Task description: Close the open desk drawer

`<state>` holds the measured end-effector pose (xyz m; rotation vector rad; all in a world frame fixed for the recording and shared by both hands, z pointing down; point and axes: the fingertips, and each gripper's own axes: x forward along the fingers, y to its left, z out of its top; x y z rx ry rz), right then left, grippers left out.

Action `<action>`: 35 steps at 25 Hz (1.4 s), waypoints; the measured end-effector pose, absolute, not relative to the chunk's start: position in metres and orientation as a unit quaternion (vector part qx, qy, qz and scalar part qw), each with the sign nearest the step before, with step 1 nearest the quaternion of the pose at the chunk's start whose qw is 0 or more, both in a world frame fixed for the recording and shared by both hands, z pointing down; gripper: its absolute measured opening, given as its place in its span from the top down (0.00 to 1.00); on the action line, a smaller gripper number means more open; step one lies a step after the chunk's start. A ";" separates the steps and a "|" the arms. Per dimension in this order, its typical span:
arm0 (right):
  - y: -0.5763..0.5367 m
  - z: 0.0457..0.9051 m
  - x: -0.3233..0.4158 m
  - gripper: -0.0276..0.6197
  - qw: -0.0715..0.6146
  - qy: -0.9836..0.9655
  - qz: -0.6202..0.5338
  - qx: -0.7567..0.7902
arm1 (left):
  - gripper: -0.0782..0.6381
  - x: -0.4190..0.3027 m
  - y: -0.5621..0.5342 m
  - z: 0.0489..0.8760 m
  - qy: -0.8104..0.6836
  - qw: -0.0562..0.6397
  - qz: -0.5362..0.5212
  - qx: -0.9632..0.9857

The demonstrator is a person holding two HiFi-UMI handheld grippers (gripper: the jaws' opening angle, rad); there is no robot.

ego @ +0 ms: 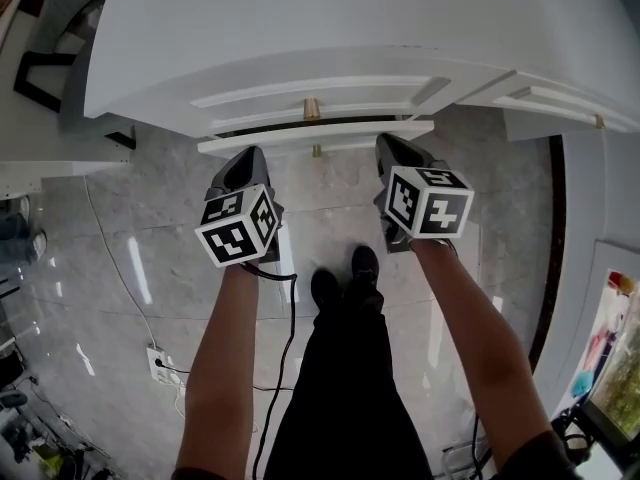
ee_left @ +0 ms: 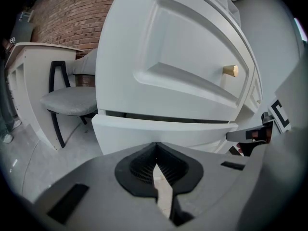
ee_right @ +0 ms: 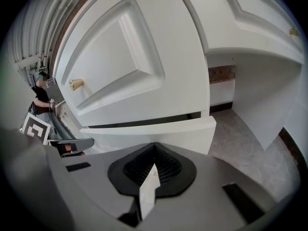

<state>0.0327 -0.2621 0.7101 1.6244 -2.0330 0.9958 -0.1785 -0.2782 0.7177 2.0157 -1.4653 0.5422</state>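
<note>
Your left gripper (ego: 250, 155) has its jaws closed tip to tip with nothing between them, and you can see that clearly in the left gripper view (ee_left: 155, 146). It's the same with your right gripper (ego: 392, 143), which is pinched together and empty in its own view (ee_right: 154, 146). Both tips sit right up against the front of the lower drawer (ego: 300, 140), one towards each end of it.

That drawer is only poking out a little. Its front stands just proud of the upper drawer front (ee_left: 173, 57), with a dark gap between them in both gripper views (ee_left: 159, 131) (ee_right: 154, 131). There's a brass knob (ego: 312, 108) on the upper front and a second knob (ego: 316, 151) on the drawer you're at.

The only markings are the black-and-white square patterns on the left cube (ego: 238, 226) and the right cube (ego: 430, 200).

Your bare forearms, left (ego: 220, 368) and right (ego: 480, 338), reach straight out and down, roughly parallel. Your black trousers (ego: 340, 388) and black shoes (ego: 345, 278) are between them.

The drawers belong to a white counter (ego: 350, 18) with panelled fronts. Below it is a glossy grey marble floor (ego: 150, 268). A black cable (ego: 285, 348) trails from your left gripper, and a socket block (ego: 160, 365) lies on the tiles. Off to the left you've got a grey-seated chair (ee_left: 67, 100) with a black frame, and a brick wall (ee_left: 77, 13) behind it.
</note>
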 end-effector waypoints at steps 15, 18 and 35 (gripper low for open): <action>-0.287 0.711 0.034 0.95 0.182 -0.721 0.331 0.581 | 0.88 -0.177 -0.304 0.718 -0.557 0.292 0.190 0.754; -0.286 0.710 0.034 0.95 0.180 -0.721 0.334 0.579 | 0.88 -0.177 -0.302 0.718 -0.553 0.291 0.197 0.756; -0.226 0.578 0.012 0.95 0.154 -0.755 0.294 0.566 | 0.88 -0.192 -0.251 0.594 -0.563 0.278 0.177 0.758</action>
